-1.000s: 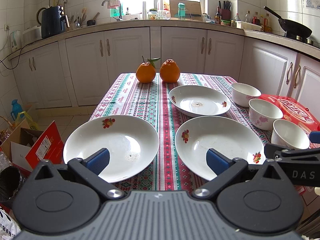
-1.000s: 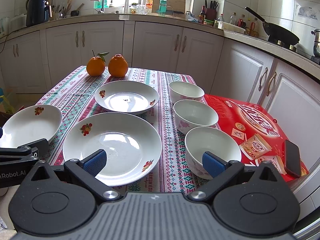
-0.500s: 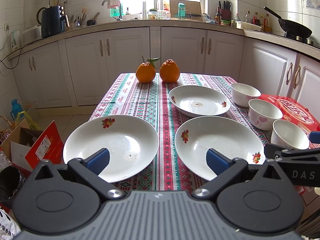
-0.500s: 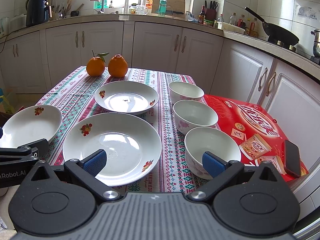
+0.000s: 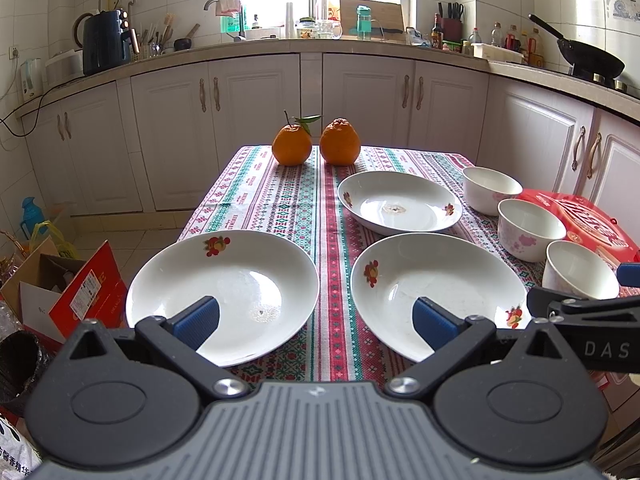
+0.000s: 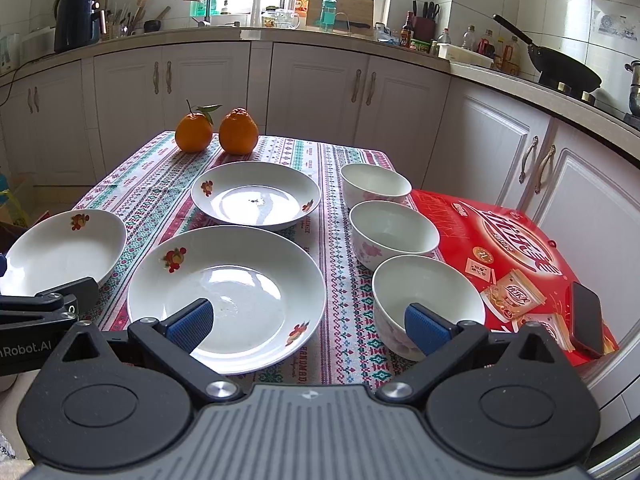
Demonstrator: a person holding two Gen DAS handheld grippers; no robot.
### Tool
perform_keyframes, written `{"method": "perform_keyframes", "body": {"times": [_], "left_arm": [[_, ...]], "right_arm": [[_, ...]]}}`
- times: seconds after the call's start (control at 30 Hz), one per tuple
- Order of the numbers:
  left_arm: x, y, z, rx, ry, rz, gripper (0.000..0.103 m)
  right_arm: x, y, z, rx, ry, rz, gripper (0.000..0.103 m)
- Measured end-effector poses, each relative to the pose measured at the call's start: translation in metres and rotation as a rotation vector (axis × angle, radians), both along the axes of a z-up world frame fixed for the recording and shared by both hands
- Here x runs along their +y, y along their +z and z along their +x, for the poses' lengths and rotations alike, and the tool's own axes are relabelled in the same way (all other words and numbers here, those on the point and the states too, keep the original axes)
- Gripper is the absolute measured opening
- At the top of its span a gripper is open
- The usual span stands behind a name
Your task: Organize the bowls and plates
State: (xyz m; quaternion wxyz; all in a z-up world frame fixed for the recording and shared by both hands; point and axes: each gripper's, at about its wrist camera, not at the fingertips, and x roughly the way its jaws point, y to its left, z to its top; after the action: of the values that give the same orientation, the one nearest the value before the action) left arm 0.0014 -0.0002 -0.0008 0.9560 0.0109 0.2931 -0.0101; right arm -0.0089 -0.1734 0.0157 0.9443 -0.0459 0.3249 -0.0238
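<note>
Three white plates with fruit motifs lie on the patterned tablecloth: near left (image 5: 224, 288) (image 6: 60, 252), near middle (image 5: 436, 288) (image 6: 228, 288), and far (image 5: 400, 202) (image 6: 256, 196). Three white bowls stand in a row on the right: far (image 5: 492, 188) (image 6: 376, 184), middle (image 5: 530, 228) (image 6: 394, 230), near (image 5: 580, 270) (image 6: 428, 292). My left gripper (image 5: 316, 322) is open and empty, above the table's near edge between the two near plates. My right gripper (image 6: 308, 322) is open and empty, between the near middle plate and the near bowl.
Two oranges (image 5: 292, 146) (image 5: 340, 142) sit at the table's far end. A red gift box (image 6: 508, 248) with snack packets and a phone (image 6: 586, 318) lies right of the bowls. Cardboard boxes (image 5: 60, 292) stand on the floor left. Kitchen cabinets (image 5: 360, 96) stand behind.
</note>
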Motion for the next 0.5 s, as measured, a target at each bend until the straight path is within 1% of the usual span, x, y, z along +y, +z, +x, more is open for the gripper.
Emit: {"method": "perform_keyframes", "body": {"times": [0.2,0.3,0.43,0.5], "left_arm": [[0.005,0.001,0.001,-0.003,-0.018,-0.014,0.102],[0.009,0.003,0.003,-0.010,-0.028,-0.009,0.102],[0.019,0.006,0.006,-0.024,-0.027,0.018,0.102],[0.028,0.006,0.007,-0.028,-0.028,0.031,0.102]], "right_arm": [[0.001,0.000,0.007,0.012,0.018,0.011,0.103],[0.003,0.002,0.012,0.006,0.046,0.004,0.103],[0.005,0.010,0.020,-0.033,0.105,0.009,0.103],[0.006,0.018,0.026,-0.063,0.159,0.023,0.103]]}}
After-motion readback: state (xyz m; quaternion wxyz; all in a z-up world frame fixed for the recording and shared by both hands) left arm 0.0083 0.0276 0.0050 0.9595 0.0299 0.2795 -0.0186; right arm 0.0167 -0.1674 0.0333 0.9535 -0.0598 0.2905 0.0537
